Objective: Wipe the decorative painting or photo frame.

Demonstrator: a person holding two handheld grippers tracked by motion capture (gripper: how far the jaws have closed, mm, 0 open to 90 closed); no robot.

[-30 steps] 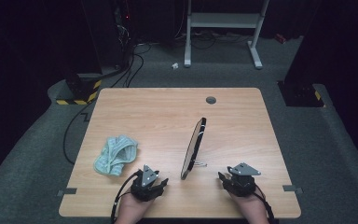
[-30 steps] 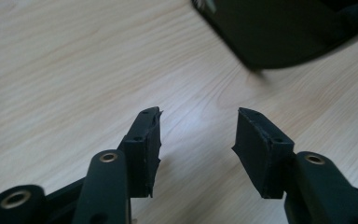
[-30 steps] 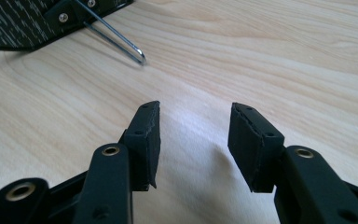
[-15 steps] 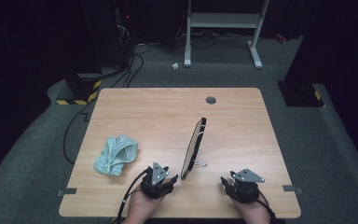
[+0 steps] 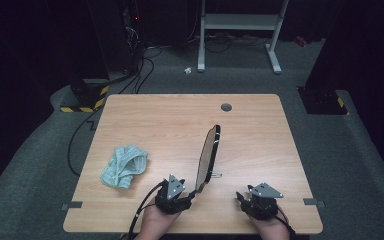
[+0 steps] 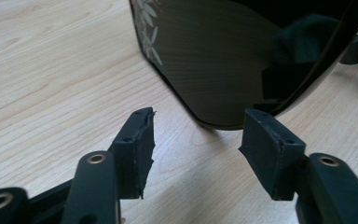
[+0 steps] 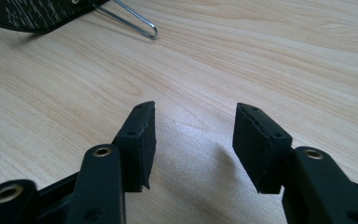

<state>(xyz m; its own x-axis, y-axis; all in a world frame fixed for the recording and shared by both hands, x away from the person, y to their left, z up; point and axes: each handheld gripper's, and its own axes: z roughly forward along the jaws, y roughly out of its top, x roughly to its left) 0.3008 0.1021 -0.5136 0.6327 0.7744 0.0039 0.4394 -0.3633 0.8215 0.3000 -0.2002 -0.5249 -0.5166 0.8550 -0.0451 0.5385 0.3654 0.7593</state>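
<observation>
An oval mirror (image 5: 209,159) with a dark rim stands tilted on a wire stand (image 5: 216,175) near the table's front middle. My left gripper (image 5: 175,192) sits just left of its lower end, open. In the left gripper view the mirror's lower edge (image 6: 223,70) lies just beyond the open gripper (image 6: 196,137), nothing between the pads. My right gripper (image 5: 260,196) rests at the front right, open over bare wood (image 7: 193,135). The mirror's back (image 7: 32,14) and its wire stand (image 7: 135,21) show at the top left of the right gripper view. A crumpled pale green cloth (image 5: 124,166) lies at the left.
The wooden table (image 5: 160,120) has a round cable hole (image 5: 226,107) near its far edge. Beyond it are a grey carpet floor, cables (image 5: 135,75) and a white metal frame (image 5: 240,30). Open wood stretches across the far half and right side.
My left gripper has moved right and forward, closer to the mirror's lower end. My right gripper shifted slightly toward the front edge. Mirror and cloth have not moved.
</observation>
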